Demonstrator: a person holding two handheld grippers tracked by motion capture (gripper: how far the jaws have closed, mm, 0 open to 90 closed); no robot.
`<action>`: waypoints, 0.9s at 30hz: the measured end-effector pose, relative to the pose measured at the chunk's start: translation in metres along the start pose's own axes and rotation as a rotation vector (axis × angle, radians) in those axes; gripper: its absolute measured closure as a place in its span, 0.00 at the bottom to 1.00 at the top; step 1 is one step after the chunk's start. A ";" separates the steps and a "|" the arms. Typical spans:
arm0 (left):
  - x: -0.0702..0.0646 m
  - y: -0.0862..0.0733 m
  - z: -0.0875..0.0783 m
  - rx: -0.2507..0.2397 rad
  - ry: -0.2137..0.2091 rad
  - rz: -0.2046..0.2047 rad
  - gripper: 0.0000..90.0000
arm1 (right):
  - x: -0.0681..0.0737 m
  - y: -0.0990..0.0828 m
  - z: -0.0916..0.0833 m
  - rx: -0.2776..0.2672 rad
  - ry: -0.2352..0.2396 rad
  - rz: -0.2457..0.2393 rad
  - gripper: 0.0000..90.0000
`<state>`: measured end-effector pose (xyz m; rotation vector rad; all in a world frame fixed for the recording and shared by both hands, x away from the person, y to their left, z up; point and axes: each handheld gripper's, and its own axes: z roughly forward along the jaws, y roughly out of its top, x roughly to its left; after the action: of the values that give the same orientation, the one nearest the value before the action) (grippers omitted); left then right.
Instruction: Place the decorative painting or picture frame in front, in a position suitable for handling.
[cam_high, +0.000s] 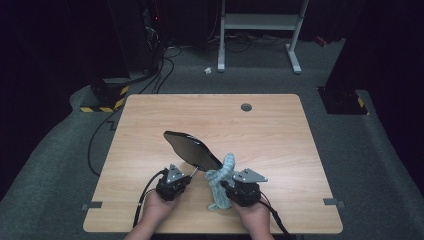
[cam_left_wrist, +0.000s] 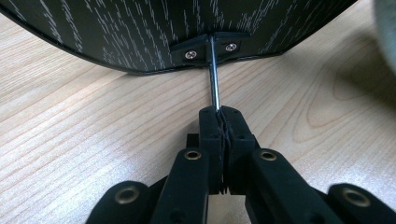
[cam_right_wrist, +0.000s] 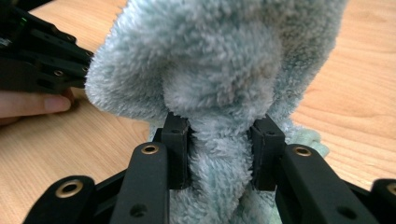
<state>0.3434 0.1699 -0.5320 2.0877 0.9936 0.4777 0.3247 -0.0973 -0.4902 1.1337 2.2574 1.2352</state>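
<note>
on the wooden table (cam_high: 150, 115) i have the left gripper (cam_high: 172, 184) clenched hard on a thin metal rod (cam_left_wrist: 214, 70), its jaws pressed together around it in the left gripper view; that rod runs up into a small screwed bracket on the back of a dark oval mirror (cam_high: 192, 150), which i see from above tilted up off the table and slanting away to the upper left of my left hand (cam_high: 157, 207). my right gripper (cam_high: 235, 192) is grasping a fluffy pale blue cloth (cam_high: 221, 177): in the right gripper view the jaws squeeze a bunched neck of the cloth between the pads, and the rest billows out above them. from above, the cloth rises beside the lower right edge of the mirror, touching or very nearly touching it, and its lower end hangs down to the table just left of my right hand (cam_high: 255, 217)
</note>
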 end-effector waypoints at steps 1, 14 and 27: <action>0.000 0.000 0.000 0.000 -0.001 -0.001 0.98 | 0.000 0.000 0.002 0.008 0.000 0.001 0.72; 0.001 0.000 0.000 -0.003 -0.002 -0.010 0.97 | 0.000 0.002 0.035 0.169 -0.049 -0.003 0.72; 0.000 0.000 0.000 0.001 0.012 0.001 0.97 | 0.000 -0.002 0.037 0.171 -0.050 -0.010 0.73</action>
<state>0.3437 0.1694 -0.5319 2.0885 1.0000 0.4914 0.3467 -0.0772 -0.5128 1.1968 2.3645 1.0133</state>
